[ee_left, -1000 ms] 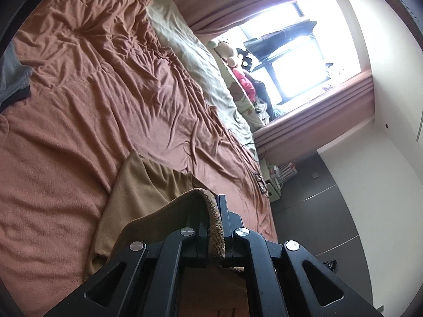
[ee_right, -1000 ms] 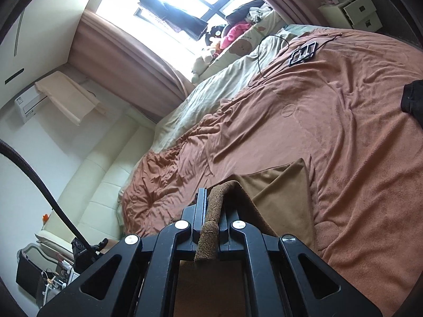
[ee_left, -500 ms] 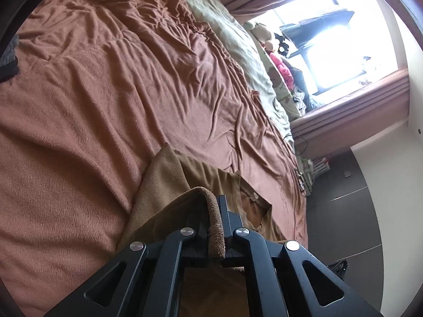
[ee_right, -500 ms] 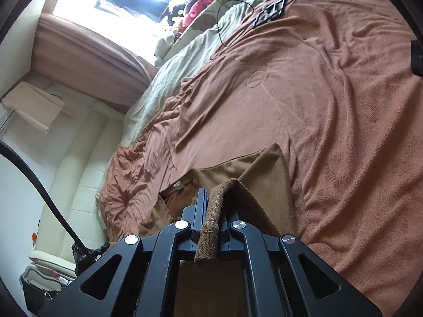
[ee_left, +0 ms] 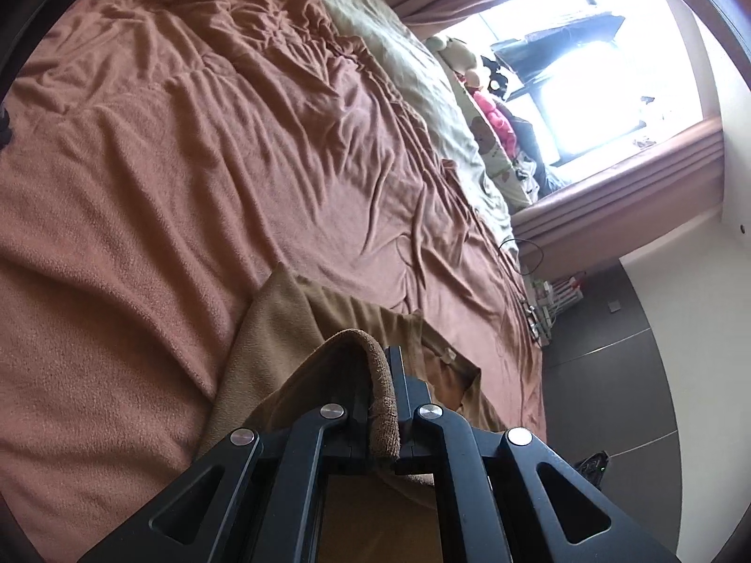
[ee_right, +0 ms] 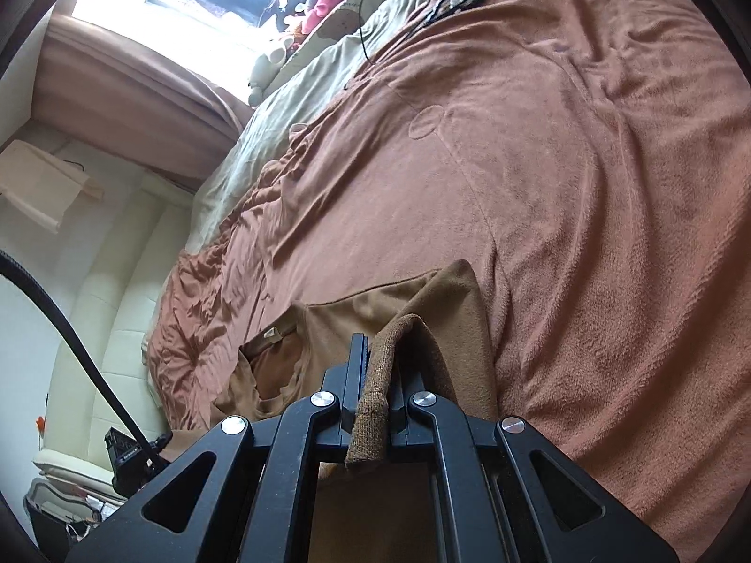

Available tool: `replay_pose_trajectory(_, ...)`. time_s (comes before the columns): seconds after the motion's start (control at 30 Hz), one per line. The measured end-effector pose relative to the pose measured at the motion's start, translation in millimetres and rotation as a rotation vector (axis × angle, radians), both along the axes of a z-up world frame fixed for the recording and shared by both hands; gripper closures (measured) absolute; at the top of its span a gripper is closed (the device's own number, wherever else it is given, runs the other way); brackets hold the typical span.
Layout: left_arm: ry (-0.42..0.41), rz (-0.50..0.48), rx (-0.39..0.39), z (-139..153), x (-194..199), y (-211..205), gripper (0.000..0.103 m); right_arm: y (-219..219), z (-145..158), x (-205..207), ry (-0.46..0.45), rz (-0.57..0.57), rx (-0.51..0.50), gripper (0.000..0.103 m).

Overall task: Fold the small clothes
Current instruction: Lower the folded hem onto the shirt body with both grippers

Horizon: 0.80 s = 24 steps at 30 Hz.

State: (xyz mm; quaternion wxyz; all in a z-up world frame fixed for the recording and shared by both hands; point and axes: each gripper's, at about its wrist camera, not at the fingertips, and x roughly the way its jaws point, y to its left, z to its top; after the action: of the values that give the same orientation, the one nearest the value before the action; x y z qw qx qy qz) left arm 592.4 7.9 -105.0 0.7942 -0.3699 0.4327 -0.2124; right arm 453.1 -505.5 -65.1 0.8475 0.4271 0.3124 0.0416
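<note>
Clearly, the left hand-held gripper (ee_left: 382,375) is clamped on a ribbed hem of the brown garment (ee_left: 277,328), and the right hand-held gripper (ee_right: 375,366) pinches the matching ribbed hem in the same way. Between the two, the cloth hangs down and its far part lies on the bed (ee_left: 164,164), over the reddish-brown blanket (ee_right: 586,187). The neck opening (ee_right: 277,366) with a small label (ee_right: 271,334) is at the far end, so the garment seems to point away from the person, with its long axis running from the held hem to the collar.

The risk is probably uneven pulling: if one hand moves further than the other, the fold line could become slanted. The soft blanket may also drag the lying part and wrinkle it. A thin hem can slip out if the pinch loosens.
</note>
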Motion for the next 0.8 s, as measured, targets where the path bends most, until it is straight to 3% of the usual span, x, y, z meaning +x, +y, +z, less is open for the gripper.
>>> replay_pose_trajectory(0.13, -0.053, 0.003, 0.024, 28, -1, -1, 0.100, -3, 13, -5, -0.018, -0.026, 0.004, 0.101)
replay_pose_trajectory(0.23, -0.054, 0.010, 0.061, 31, 6, -3, 0.100, -3, 17, -4, -0.022, -0.041, -0.014, 0.102)
replay_pose_trajectory(0.4, 0.002, 0.028, 0.118, 4, 30, -6, 0.100, 4, 2, 10, 0.018, -0.049, -0.030, 0.102)
replay_pose_trajectory(0.5, 0.034, 0.036, 0.152, -15, 46, -11, 0.100, 10, -6, 22, 0.060, -0.048, -0.100, 0.102)
replay_pose_trajectory(0.7, 0.084, 0.051, 0.251, -35, 65, -22, 0.098, 15, -14, 38, 0.118, -0.046, -0.089, 0.101)
replay_pose_trajectory(0.77, 0.101, 0.046, 0.316, -37, 68, -27, 0.091, 18, -12, 43, 0.136, -0.035, -0.108, 0.100)
replay_pose_trajectory(0.8, 0.105, 0.041, 0.337, -36, 68, -28, 0.082, 20, -11, 46, 0.143, -0.024, -0.123, 0.098)
